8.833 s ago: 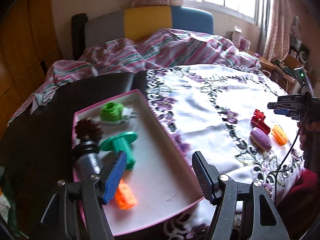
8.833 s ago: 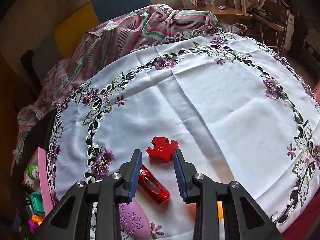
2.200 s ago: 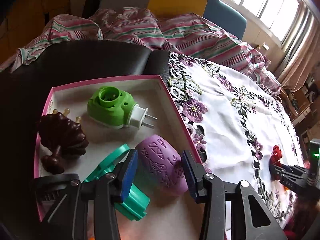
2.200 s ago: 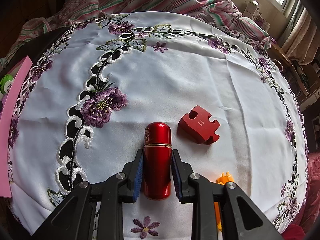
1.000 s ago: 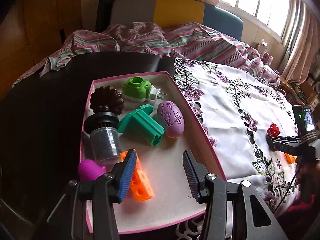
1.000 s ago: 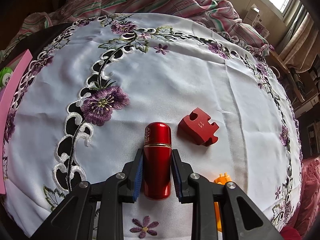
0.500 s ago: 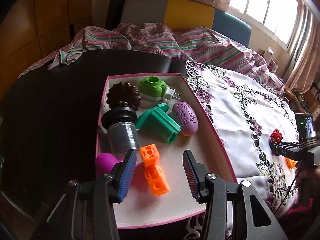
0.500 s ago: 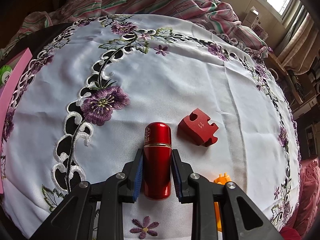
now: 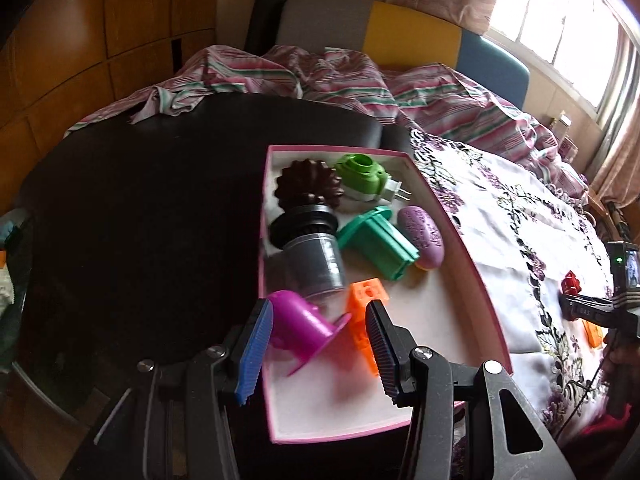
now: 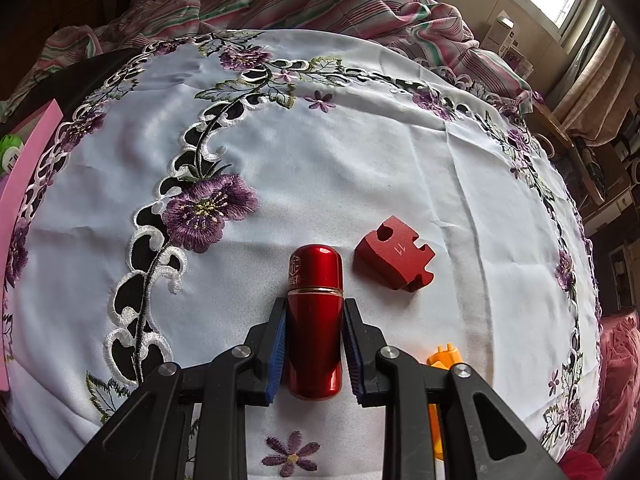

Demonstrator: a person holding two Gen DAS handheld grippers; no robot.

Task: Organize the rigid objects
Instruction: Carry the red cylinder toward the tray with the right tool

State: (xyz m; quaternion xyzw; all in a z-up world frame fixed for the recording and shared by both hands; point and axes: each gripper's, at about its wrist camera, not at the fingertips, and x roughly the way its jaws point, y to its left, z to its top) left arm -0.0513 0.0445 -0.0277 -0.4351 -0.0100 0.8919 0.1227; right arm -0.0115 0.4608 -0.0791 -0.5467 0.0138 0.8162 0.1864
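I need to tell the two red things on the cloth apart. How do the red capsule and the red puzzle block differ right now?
The red capsule is a glossy, round-ended cylinder; the red puzzle block is matte, flat-faced and notched, marked 11. The capsule is clamped in the right hand-held gripper; the block lies free on the embroidered cloth, untouched. Both are red and sit close together.

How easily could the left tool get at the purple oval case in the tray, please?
Probably yes: the left tool is open and empty, and the purple oval case lies exposed from above, though the teal spool touches its side.
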